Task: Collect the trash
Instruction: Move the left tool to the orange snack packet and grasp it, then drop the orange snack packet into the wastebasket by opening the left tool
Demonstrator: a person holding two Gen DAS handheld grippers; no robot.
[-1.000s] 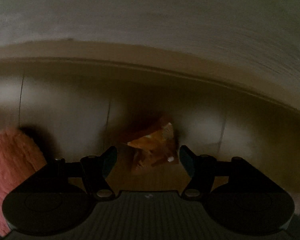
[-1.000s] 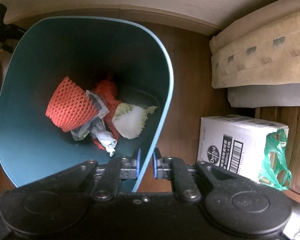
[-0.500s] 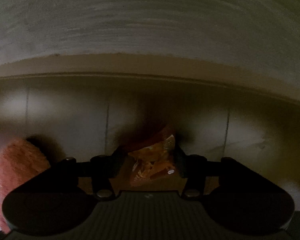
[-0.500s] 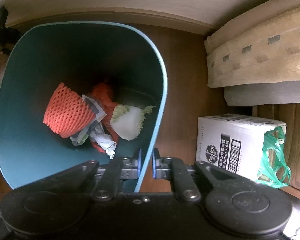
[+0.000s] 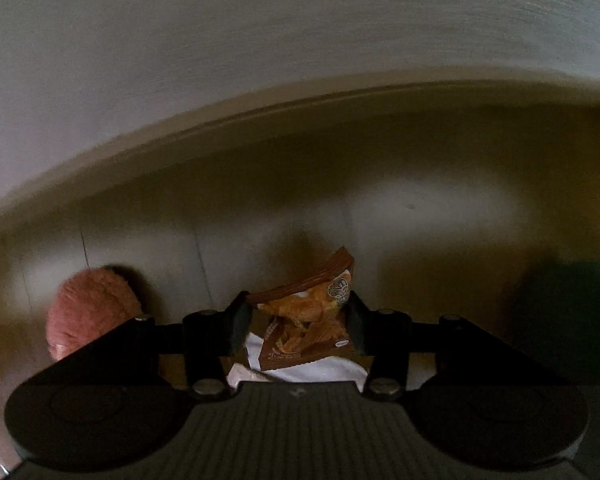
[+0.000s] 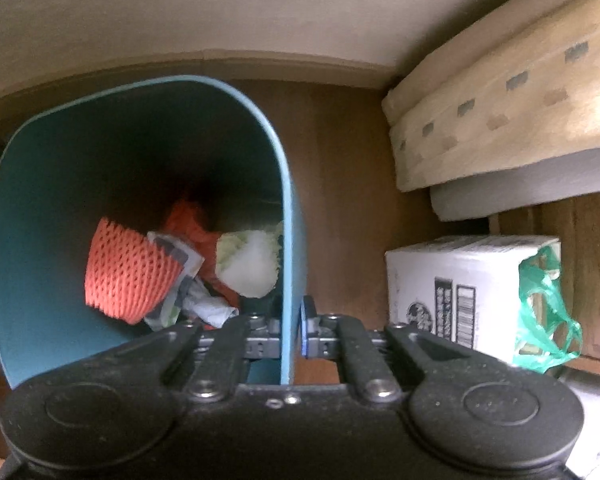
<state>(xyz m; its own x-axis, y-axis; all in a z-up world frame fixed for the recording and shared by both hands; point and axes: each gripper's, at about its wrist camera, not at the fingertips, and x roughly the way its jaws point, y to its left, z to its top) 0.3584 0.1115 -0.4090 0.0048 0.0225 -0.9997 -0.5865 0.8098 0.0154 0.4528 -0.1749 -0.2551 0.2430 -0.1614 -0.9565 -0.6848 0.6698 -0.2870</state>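
In the left wrist view my left gripper (image 5: pixel 298 312) is shut on a crumpled brown and orange snack wrapper (image 5: pixel 308 314), held above the wooden floor, with a white scrap (image 5: pixel 320 370) showing under it. In the right wrist view my right gripper (image 6: pixel 291 332) is shut on the right wall of a teal trash bin (image 6: pixel 286 200). Inside the bin lie an orange foam net (image 6: pixel 128 272), a pale green and white scrap (image 6: pixel 248 264), crumpled paper (image 6: pixel 204 304) and something red (image 6: pixel 188 220).
A pink fuzzy slipper (image 5: pixel 88 312) lies on the floor at the left, near the skirting board and wall. A dark teal shape (image 5: pixel 572 312) shows at the right. Beside the bin stand a white printed carton (image 6: pixel 460 296) with a green plastic bag (image 6: pixel 544 312) and a mattress (image 6: pixel 500 112).
The left gripper closed on the snack wrapper and lifted it off the floor, rolling as it rose. The right gripper kept its hold on the bin wall and the bin shifted slightly.
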